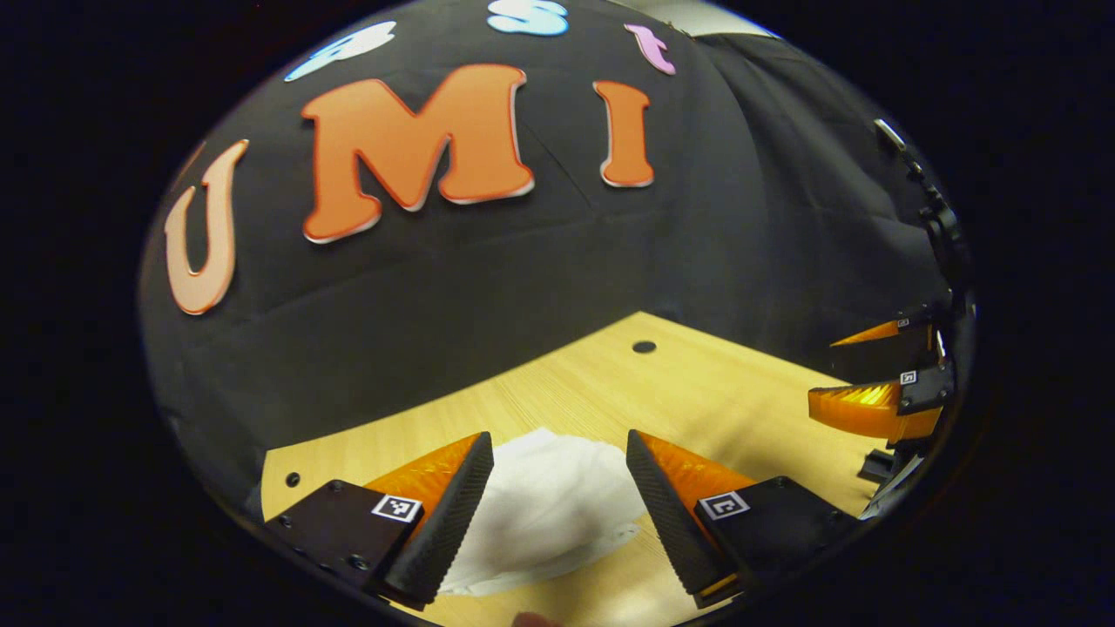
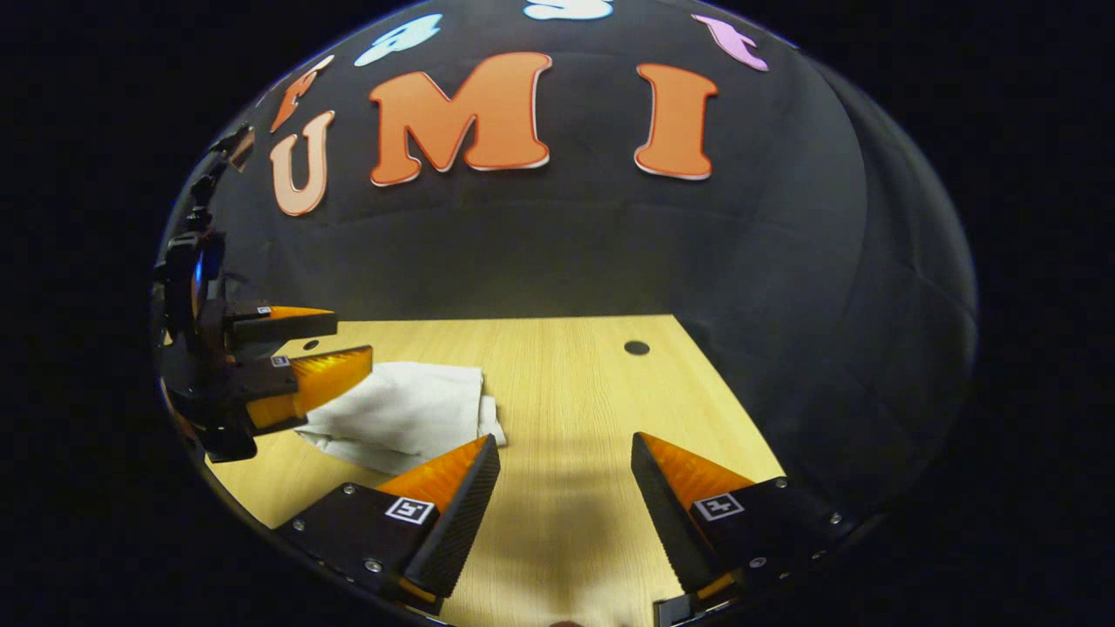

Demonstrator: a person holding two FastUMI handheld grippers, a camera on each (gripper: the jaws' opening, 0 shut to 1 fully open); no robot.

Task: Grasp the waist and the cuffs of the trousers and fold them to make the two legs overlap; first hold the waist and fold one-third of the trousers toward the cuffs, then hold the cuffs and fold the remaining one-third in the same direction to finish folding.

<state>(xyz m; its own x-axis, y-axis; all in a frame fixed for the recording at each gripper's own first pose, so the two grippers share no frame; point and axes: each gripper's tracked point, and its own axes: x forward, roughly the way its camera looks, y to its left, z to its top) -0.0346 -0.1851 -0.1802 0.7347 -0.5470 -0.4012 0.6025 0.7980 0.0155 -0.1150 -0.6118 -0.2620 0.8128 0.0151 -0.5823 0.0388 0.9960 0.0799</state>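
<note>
White trousers (image 1: 544,509) lie folded into a small stack on the wooden table (image 1: 697,392). In the left gripper view my left gripper (image 1: 557,501) hangs open above them, its fingers spread to either side of the stack without touching it. The right gripper view shows the same stack of trousers (image 2: 405,416) at left on the table (image 2: 566,383), with the left gripper (image 2: 335,348) open over its far edge. My right gripper (image 2: 564,505) is open over bare table, to the right of the stack. In the left gripper view the right gripper (image 1: 827,370) stands open at far right.
The table has a round hole (image 1: 644,347) near its back corner, also seen as a hole (image 2: 637,347) in the right gripper view. A smaller hole (image 1: 292,479) sits at the table's left edge. Black cloth closes off the back and side.
</note>
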